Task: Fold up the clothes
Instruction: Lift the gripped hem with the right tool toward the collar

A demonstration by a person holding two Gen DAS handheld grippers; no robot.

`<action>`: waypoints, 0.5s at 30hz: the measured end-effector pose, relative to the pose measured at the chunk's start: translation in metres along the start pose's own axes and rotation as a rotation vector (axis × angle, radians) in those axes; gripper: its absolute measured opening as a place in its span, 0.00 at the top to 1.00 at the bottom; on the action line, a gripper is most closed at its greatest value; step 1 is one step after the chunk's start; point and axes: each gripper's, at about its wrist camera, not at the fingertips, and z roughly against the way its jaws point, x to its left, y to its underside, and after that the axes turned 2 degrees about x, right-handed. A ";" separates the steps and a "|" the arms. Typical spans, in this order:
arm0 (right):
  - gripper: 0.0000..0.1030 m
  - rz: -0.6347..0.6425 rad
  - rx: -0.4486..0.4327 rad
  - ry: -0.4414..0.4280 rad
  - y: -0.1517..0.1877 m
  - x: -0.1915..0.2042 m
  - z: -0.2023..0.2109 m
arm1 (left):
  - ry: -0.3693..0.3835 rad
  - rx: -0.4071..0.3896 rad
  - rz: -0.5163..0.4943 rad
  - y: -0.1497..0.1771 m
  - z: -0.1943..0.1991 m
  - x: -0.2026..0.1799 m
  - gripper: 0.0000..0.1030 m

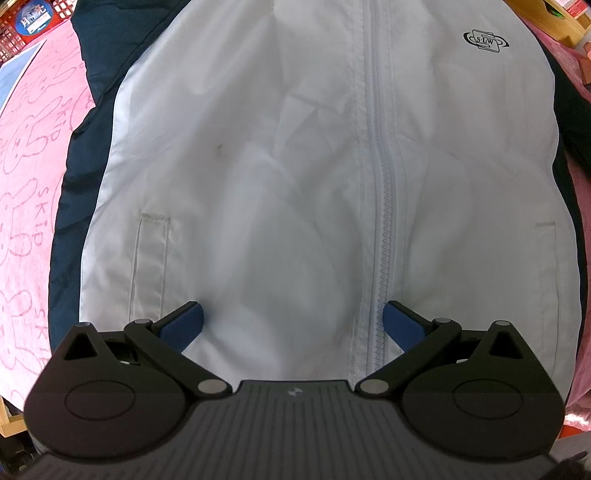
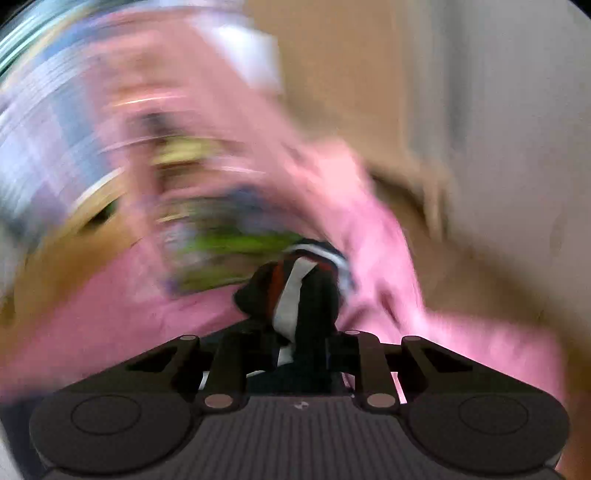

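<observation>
A white zip-up jacket [image 1: 295,147] with navy sleeves [image 1: 85,147] lies flat, front up, on a pink printed sheet [image 1: 29,166]. Its zipper [image 1: 380,166] is closed and a small logo [image 1: 485,43] sits on the chest. My left gripper [image 1: 293,314] points straight down over the hem area. It is open, its blue pads [image 1: 184,325] spread wide with nothing between them. In the blurred right wrist view, my right gripper [image 2: 295,339] is drawn in on a bunch of dark cloth with a white and a red stripe [image 2: 291,291].
A red basket [image 1: 22,29] stands at the sheet's far left corner and a wooden edge [image 1: 569,22] at the far right. In the right wrist view, pink cloth [image 2: 110,314] and tan surfaces [image 2: 461,258] smear past; the background is too blurred to read.
</observation>
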 end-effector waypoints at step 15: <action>0.33 0.328 0.019 -0.379 -0.003 0.074 0.019 | -0.002 -0.002 -0.017 0.033 0.000 0.063 0.00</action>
